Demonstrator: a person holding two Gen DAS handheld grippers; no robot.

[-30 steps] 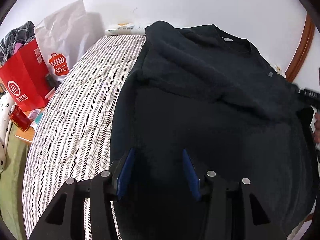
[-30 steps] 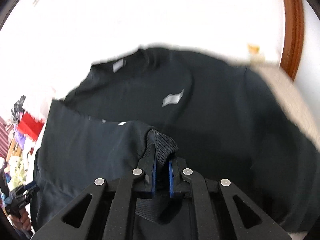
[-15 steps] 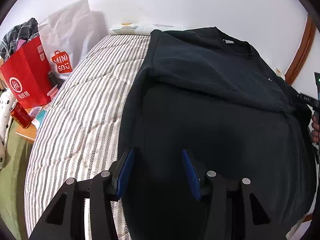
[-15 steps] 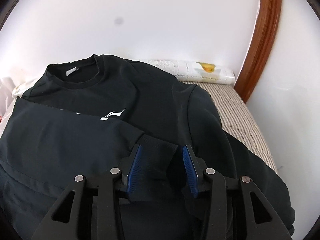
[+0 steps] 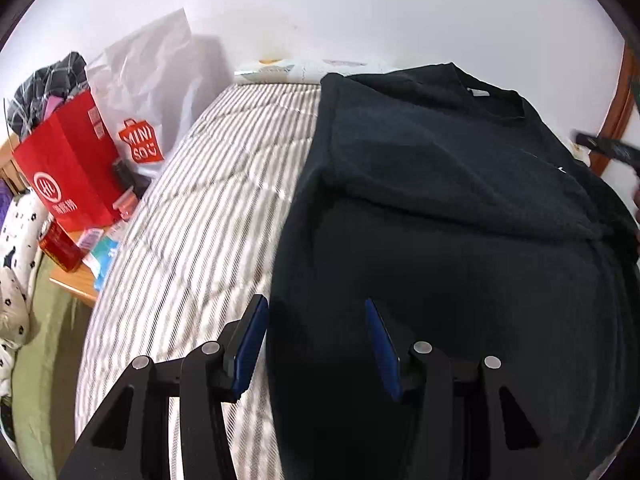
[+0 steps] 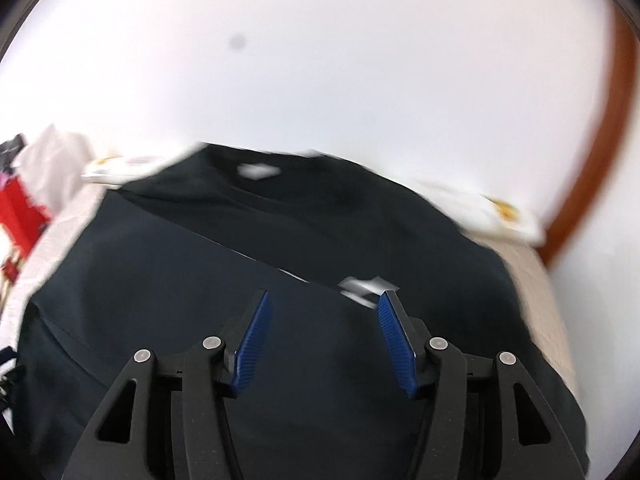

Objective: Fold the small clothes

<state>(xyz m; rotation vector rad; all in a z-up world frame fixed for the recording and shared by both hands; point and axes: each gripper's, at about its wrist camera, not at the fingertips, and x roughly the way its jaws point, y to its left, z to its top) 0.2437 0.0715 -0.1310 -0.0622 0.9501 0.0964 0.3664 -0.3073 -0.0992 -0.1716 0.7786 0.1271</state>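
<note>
A black long-sleeve sweatshirt [image 5: 440, 208] lies flat on the striped bed [image 5: 208, 216], one sleeve folded across its chest. My left gripper [image 5: 316, 332] is open and empty above the shirt's lower left edge. My right gripper [image 6: 324, 328] is open and empty above the folded sleeve on the shirt [image 6: 280, 272]; this view is blurred. The right gripper's tip [image 5: 604, 146] shows at the far right of the left wrist view.
A red paper bag [image 5: 68, 168] and a white Miniso bag [image 5: 140, 120] stand left of the bed beside a small table with a red can [image 5: 60, 246]. A rolled white pillow [image 6: 480, 208] lies at the wall. A brown wooden frame [image 6: 592, 168] is on the right.
My right gripper opened, let go of the sleeve cuff, and drew back upward. The sleeve now lies flat across the chest. My left gripper shifted slightly left and stayed open.
</note>
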